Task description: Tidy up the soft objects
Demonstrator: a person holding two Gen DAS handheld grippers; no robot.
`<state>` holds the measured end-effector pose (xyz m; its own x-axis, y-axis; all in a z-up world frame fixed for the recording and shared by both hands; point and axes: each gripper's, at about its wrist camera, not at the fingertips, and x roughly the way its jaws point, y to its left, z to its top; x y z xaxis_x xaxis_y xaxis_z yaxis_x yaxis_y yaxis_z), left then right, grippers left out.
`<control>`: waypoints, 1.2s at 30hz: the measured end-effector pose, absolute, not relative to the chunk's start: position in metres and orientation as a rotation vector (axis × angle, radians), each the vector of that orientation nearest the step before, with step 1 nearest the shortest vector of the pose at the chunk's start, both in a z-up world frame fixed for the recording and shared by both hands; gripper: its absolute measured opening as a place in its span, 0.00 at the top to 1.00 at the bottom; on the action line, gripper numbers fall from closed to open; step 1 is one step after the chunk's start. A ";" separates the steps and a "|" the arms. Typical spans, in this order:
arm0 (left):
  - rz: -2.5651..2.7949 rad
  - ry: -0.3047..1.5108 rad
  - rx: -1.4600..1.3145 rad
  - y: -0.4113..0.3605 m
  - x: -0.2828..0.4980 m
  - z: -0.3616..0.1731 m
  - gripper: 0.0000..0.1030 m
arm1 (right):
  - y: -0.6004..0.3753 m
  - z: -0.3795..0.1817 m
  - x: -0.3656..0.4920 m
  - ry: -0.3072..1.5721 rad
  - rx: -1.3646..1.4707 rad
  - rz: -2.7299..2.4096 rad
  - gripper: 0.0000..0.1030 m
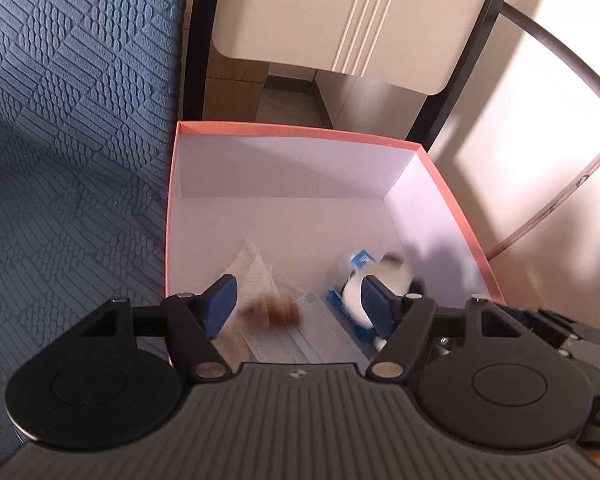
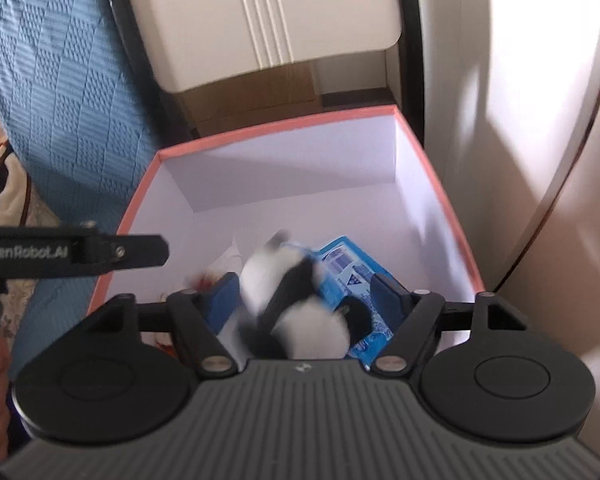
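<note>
Pink-rimmed white cardboard box [image 1: 172,216] is holding a blurred black-and-white plush toy [image 2: 300,300] near its front edge, under the spread, empty left gripper [image 1: 300,304] and right gripper [image 2: 304,300].

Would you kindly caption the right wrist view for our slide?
Open right hand-held gripper above a blurred panda plush over a blue packet in the pink-rimmed box.
</note>
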<state>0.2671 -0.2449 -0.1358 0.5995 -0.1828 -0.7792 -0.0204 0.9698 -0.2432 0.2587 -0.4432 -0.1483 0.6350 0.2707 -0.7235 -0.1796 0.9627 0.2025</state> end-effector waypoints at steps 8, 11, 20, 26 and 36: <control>-0.089 0.856 -0.218 -0.237 0.246 -0.095 0.29 | -0.450 -0.112 0.239 0.785 0.128 0.256 0.27; -0.099 0.807 -0.219 -0.236 0.233 -0.073 0.29 | -0.452 -0.094 0.228 0.751 0.139 0.251 0.27; -0.153 0.687 -0.227 -0.237 0.190 -0.018 0.29 | -0.443 -0.040 0.187 0.670 0.132 0.236 0.27; -0.174 0.636 -0.223 -0.233 0.154 0.009 0.29 | -0.438 -0.017 0.152 0.651 0.125 0.228 0.27; -0.193 0.623 -0.204 -0.224 0.103 0.026 0.29 | -0.428 -0.003 0.096 0.630 0.121 0.187 0.27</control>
<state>0.1033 -0.2243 0.0260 0.7956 -0.2398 -0.5563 0.1176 0.9620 -0.2465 0.0956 -0.4280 -0.0033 0.7923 0.2098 -0.5729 -0.1361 0.9761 0.1692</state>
